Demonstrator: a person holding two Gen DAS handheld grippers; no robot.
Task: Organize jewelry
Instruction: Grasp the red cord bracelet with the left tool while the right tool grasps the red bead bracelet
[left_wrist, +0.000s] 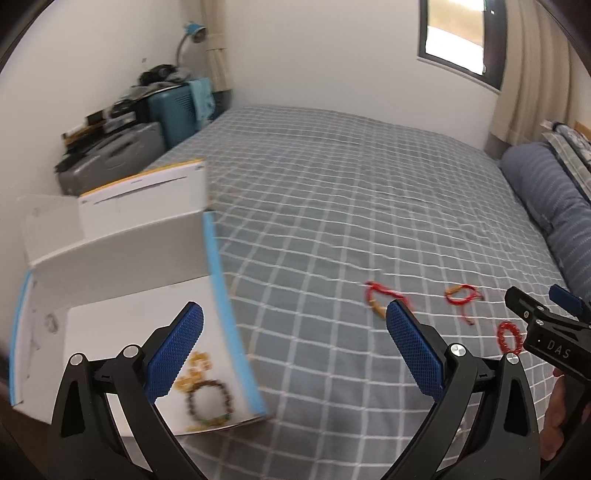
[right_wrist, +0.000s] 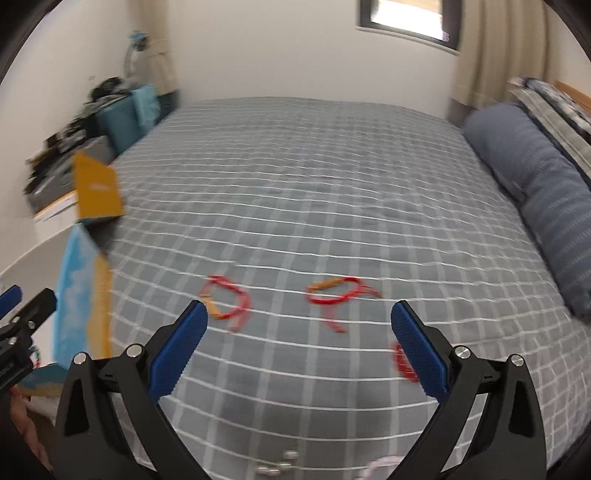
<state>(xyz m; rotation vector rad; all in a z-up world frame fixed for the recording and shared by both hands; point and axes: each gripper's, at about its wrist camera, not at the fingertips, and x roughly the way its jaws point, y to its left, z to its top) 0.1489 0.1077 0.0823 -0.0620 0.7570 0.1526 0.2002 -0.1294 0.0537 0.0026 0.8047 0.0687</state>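
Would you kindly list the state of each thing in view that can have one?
left gripper: open, holding nothing
right gripper: open, holding nothing
white box: open, lid raised, dark beaded bracelet inside
two red cord bracelets: lying loose on the bedspread, apart
red beaded bracelet: lying flat on the bedspread

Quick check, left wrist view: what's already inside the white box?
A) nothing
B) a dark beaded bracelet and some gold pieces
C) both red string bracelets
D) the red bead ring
B: the dark beaded bracelet lies on the white box floor beside gold pieces; the red items remain on the bed.
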